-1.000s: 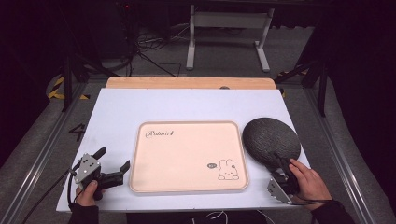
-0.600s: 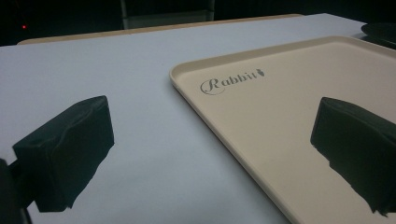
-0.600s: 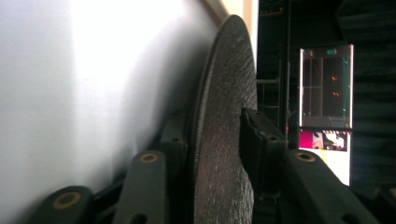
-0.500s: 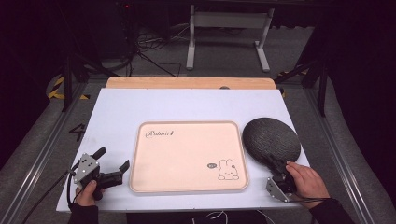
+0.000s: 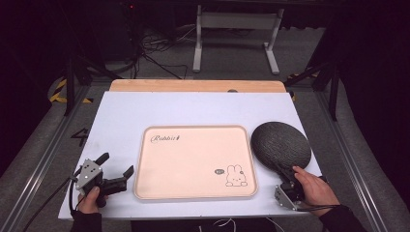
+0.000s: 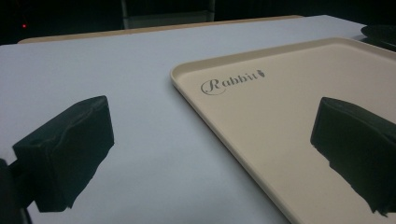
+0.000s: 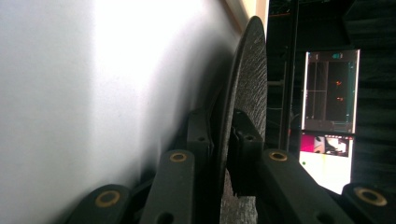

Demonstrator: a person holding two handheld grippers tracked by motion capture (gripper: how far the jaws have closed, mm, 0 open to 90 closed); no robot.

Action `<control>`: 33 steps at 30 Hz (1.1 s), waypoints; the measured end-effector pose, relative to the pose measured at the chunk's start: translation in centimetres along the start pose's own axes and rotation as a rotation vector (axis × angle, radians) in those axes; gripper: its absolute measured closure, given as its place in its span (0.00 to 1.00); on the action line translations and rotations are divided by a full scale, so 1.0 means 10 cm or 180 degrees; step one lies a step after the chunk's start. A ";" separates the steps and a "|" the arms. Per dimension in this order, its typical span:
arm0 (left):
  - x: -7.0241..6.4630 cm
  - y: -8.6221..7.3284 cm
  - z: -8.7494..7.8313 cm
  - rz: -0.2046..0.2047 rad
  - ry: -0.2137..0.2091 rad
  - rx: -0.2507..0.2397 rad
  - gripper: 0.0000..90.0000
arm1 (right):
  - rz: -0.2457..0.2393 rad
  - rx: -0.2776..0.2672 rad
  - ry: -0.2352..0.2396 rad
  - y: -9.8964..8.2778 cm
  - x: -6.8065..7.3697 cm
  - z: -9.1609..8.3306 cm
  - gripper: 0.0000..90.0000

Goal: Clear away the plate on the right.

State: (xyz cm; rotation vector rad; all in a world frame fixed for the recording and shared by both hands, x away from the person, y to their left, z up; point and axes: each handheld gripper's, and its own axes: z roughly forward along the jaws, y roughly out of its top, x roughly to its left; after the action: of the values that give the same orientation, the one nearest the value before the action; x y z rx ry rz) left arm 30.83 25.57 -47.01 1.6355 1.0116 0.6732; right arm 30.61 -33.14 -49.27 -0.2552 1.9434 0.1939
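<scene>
A dark, rough-textured round plate (image 5: 280, 145) lies on the table's right side, beside a beige tray (image 5: 193, 159) printed with "Rabbit" and a bunny. My right gripper (image 5: 286, 180) is at the plate's near rim. Its jaws have just been closing, and in the right gripper view the pads (image 7: 243, 135) press on the plate (image 7: 247, 84) from both faces, the right gripper (image 7: 223, 135) turned on its side. My left gripper (image 5: 117, 164) rests open left of the tray. In the left gripper view the left gripper (image 6: 210, 154) straddles the tray's rim (image 6: 224, 121) with nothing held.
The white table top (image 5: 193, 108) ends in a wooden strip (image 5: 193, 85) at the far edge. A metal stand (image 5: 237, 29) and cables are on the floor beyond. The plate lies close to the table's right edge. A lit screen (image 7: 329, 116) is off to one side.
The right hand's grip has shifted slightly at the plate's near rim. The plate, the tray and the left gripper have kept still.
</scene>
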 end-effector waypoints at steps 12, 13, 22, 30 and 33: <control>0.00 0.00 0.00 0.0013 -0.0008 0.0009 0.00 | -0.0229 0.0168 -0.0082 0.08 0.02 0.01 0.90; 0.00 0.00 0.00 0.0011 -0.0006 0.0012 0.00 | -0.0202 0.0176 -0.0071 0.08 0.02 0.01 0.90; 0.00 0.00 0.00 0.0003 -0.0004 0.0011 0.00 | -0.0028 0.0254 -0.0058 0.08 -0.01 0.02 0.92; 0.00 0.00 0.00 0.0006 0.0000 0.0018 0.00 | 0.0128 0.0395 -0.0052 0.02 -0.08 0.01 0.95; 0.00 0.00 0.00 0.0001 0.0002 0.0018 0.00 | 0.0130 0.0410 -0.0039 0.02 -0.09 0.00 0.95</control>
State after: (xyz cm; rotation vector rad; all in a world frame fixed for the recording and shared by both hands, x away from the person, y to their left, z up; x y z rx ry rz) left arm 30.86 25.56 -47.00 1.6405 1.0147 0.6717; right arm 30.89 -32.85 -48.47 -0.1289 1.9412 0.0963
